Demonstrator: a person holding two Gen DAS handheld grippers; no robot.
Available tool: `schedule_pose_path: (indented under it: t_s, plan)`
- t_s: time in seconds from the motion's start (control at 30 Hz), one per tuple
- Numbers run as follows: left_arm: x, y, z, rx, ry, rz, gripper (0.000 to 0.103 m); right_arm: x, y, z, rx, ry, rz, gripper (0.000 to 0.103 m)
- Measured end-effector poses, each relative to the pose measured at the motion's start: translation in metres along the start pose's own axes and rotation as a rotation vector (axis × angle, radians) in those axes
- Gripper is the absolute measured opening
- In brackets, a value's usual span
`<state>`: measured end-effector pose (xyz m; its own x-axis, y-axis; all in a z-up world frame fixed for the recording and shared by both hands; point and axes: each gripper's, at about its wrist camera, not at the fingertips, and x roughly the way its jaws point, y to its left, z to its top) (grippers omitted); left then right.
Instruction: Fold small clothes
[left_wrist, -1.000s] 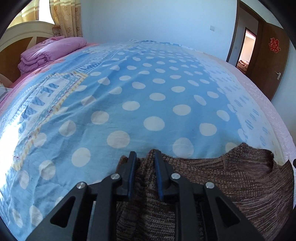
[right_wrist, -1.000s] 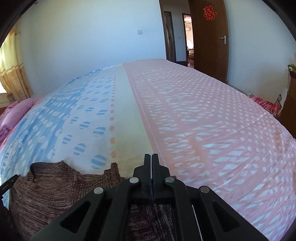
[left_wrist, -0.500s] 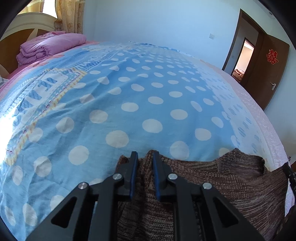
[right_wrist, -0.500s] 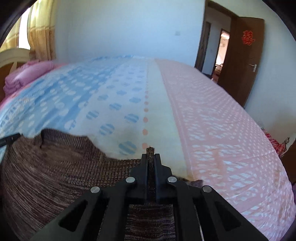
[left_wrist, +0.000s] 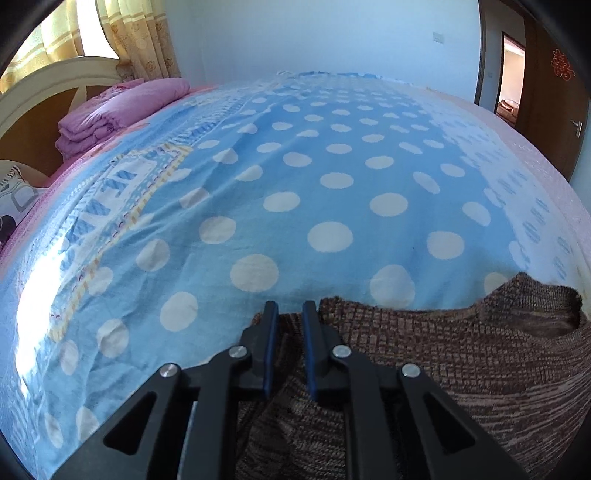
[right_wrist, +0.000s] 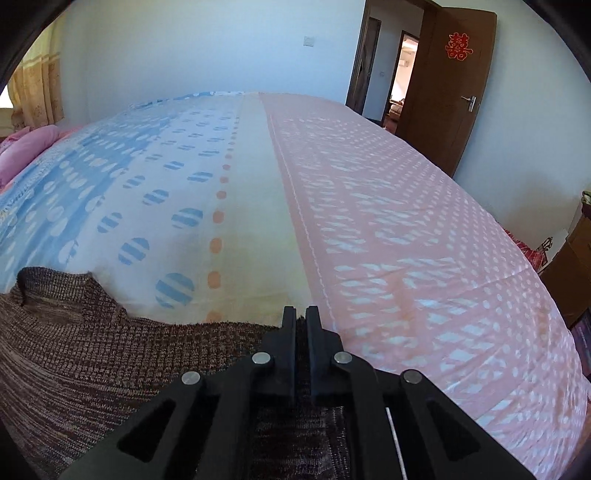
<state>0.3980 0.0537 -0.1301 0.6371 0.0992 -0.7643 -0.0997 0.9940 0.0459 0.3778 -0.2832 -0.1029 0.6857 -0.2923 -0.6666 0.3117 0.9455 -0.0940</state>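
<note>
A brown knit sweater (left_wrist: 443, 369) lies on the bed's near edge, its neck opening at the right of the left wrist view. My left gripper (left_wrist: 287, 314) has its jaws a narrow gap apart around the sweater's left shoulder edge, with knit fabric between them. In the right wrist view the same sweater (right_wrist: 92, 350) fills the lower left. My right gripper (right_wrist: 301, 314) is nearly shut on the sweater's right shoulder edge, with dark fabric in the thin gap.
The bed sheet (left_wrist: 314, 184) is blue with white dots and turns pink (right_wrist: 406, 221) on the right. A folded purple quilt (left_wrist: 118, 107) lies by the headboard (left_wrist: 40, 96). A brown door (right_wrist: 447, 81) stands open at the far right.
Both grippers have moved with the sweater's top edge; the right view swung left and then back right. The sweater's shoulder line has come to lie flatter on the sheet. The right jaws show a slightly wider gap.
</note>
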Motion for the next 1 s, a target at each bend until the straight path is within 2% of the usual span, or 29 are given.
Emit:
schedule_pose_path:
  t_s: [0.07,0.1,0.13,0.17,0.23,0.3,0.37,0.4,0.43,0.47,0.5,0.57,0.63,0.7,0.8,0.83,0.87,0.9,1.0]
  plan:
    - [0.0,0.01,-0.001,-0.041,0.0,-0.048,0.016,-0.04,-0.009,-0.005,0.053,-0.136,-0.029,0.006]
    - [0.0,0.016,-0.001,-0.069,0.001,-0.08,0.017,-0.055,-0.01,-0.007,0.059,-0.172,-0.028,0.007]
    - [0.0,0.021,-0.001,-0.09,0.003,-0.106,0.017,-0.065,-0.01,-0.009,0.056,-0.181,-0.005,0.016]
    - [0.0,0.025,-0.001,-0.109,0.003,-0.133,0.018,-0.072,-0.009,-0.011,0.051,-0.179,0.021,0.034]
    - [-0.001,0.029,-0.002,-0.136,0.0,-0.172,0.019,-0.086,-0.003,-0.019,0.045,-0.172,0.074,0.052]
    - [-0.002,0.032,-0.002,-0.152,0.005,-0.209,0.02,-0.095,0.011,-0.029,-0.01,-0.151,0.143,0.052]
    - [-0.01,0.035,-0.004,-0.136,0.014,-0.221,0.021,-0.095,0.03,-0.039,-0.077,-0.142,0.159,0.052]
    - [-0.017,0.035,-0.007,-0.117,0.012,-0.212,0.026,-0.095,0.034,-0.044,-0.1,-0.137,0.165,0.052]
    - [-0.026,0.035,-0.011,-0.095,0.007,-0.191,0.032,-0.092,0.037,-0.05,-0.116,-0.123,0.165,0.052]
    - [-0.035,0.037,-0.016,-0.08,0.003,-0.177,0.048,-0.085,0.04,-0.056,-0.135,-0.093,0.149,0.052]
    - [-0.045,0.041,-0.023,-0.07,-0.005,-0.18,0.06,-0.073,0.04,-0.062,-0.146,-0.051,0.124,0.052]
    - [-0.063,0.053,-0.037,-0.073,-0.025,-0.204,0.063,-0.049,0.033,-0.072,-0.121,0.07,0.117,0.052]
    - [-0.073,0.064,-0.05,-0.086,-0.018,-0.215,0.063,-0.042,0.012,-0.066,-0.012,0.078,0.173,0.052]
    - [-0.076,0.072,-0.063,-0.099,-0.008,-0.219,0.063,-0.037,0.005,-0.067,0.027,0.087,0.2,0.052]
    - [-0.069,0.074,-0.08,-0.097,0.038,-0.225,0.063,-0.042,0.006,-0.068,0.021,0.071,0.184,0.049]
    - [-0.064,0.074,-0.088,-0.104,0.065,-0.241,0.064,-0.048,0.007,-0.068,0.019,0.05,0.164,0.032]
    - [-0.066,0.075,-0.093,-0.111,0.039,-0.247,0.065,-0.059,0.009,-0.068,0.016,0.016,0.143,0.008]
    - [-0.07,0.075,-0.095,-0.107,0.023,-0.252,0.068,-0.072,0.011,-0.068,0.014,-0.022,0.136,0.004]
    - [-0.069,0.074,-0.096,-0.105,0.029,-0.273,0.074,-0.11,0.031,-0.073,0.031,-0.058,0.264,0.004]
